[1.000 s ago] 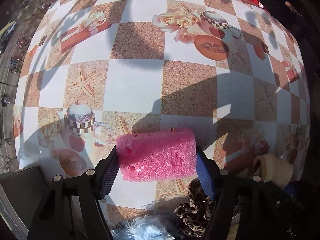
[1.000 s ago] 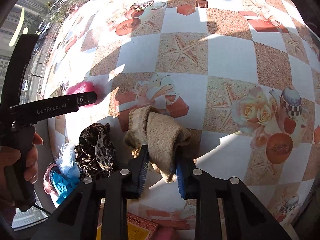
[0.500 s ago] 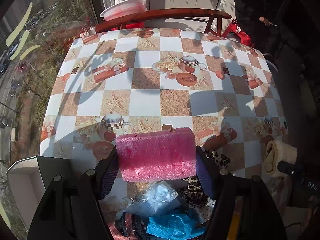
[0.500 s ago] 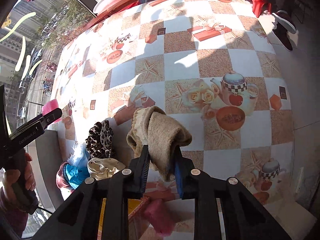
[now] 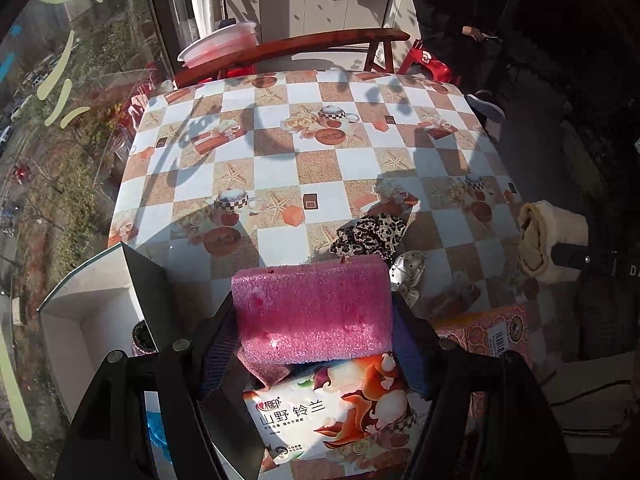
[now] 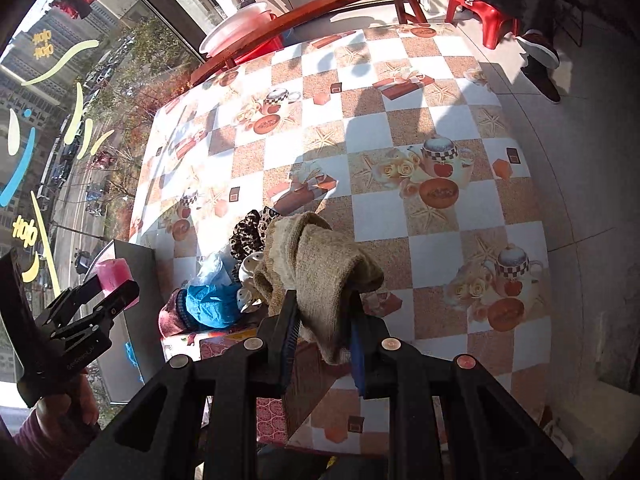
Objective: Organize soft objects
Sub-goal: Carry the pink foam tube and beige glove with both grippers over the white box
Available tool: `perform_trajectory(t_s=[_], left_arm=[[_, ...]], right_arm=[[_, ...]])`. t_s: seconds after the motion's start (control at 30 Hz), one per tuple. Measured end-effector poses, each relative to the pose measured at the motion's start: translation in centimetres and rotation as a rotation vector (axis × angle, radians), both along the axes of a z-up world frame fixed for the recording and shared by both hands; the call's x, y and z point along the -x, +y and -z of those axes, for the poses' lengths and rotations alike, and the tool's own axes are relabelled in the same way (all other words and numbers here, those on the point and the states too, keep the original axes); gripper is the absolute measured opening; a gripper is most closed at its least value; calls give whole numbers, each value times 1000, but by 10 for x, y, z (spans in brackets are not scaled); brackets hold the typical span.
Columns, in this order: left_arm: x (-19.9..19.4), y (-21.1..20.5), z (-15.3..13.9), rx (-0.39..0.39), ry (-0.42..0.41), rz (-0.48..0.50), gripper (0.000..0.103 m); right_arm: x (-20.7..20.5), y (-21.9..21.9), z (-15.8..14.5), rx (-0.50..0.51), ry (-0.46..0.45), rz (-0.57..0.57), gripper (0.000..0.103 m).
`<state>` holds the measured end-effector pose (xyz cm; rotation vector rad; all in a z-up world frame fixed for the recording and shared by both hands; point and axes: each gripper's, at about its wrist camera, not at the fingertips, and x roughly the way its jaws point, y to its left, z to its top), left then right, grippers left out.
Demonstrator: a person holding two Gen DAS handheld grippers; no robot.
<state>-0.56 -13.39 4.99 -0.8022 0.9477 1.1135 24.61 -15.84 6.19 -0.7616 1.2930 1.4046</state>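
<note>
My left gripper (image 5: pixel 314 344) is shut on a pink sponge block (image 5: pixel 314 308) and holds it high above the table's near edge, over a printed tissue pack (image 5: pixel 336 412). It also shows in the right wrist view (image 6: pixel 114 274). My right gripper (image 6: pixel 324 336) is shut on a folded beige knitted cloth (image 6: pixel 316 268), held above the table; the cloth also shows in the left wrist view (image 5: pixel 548 246). A leopard-print cloth (image 5: pixel 372 234), a white perforated ball (image 5: pixel 408 268), a blue cloth (image 6: pixel 212 304) and a dark red knit item (image 6: pixel 170 318) lie at the table's near edge.
A checked tablecloth (image 5: pixel 320 168) covers the table. An open box with white inner walls (image 5: pixel 88 320) stands at the near left. A patterned red box (image 5: pixel 488 332) sits at the near right. A wooden bench (image 5: pixel 296 50) with a pink basin (image 5: pixel 220 42) is behind. A seated person (image 5: pixel 452 12) is far right.
Both grippers have risen and pulled back from the table with their objects still held. The open box and the tissue pack have come into the left wrist view.
</note>
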Motion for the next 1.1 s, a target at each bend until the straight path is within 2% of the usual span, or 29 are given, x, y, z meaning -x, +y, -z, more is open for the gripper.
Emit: perform_trajectory(t_s=[0.37,0.53,0.73,1.1], left_arm=[[51,-46,-36,-56,12,-45,74],[74,-58,-41,-75,56,-82,74],[103,-73,-39,-64,56,-149,74],[132,-87,-42,-71,37,-229,74]], right_arm=[[74,-21,-44,-69,50,-64,24],[117,-21,-48,-69,50,-151,24],[165,-23,-43,-63,53,-266,24],[199,-28,-43,-60,47,-349,24]])
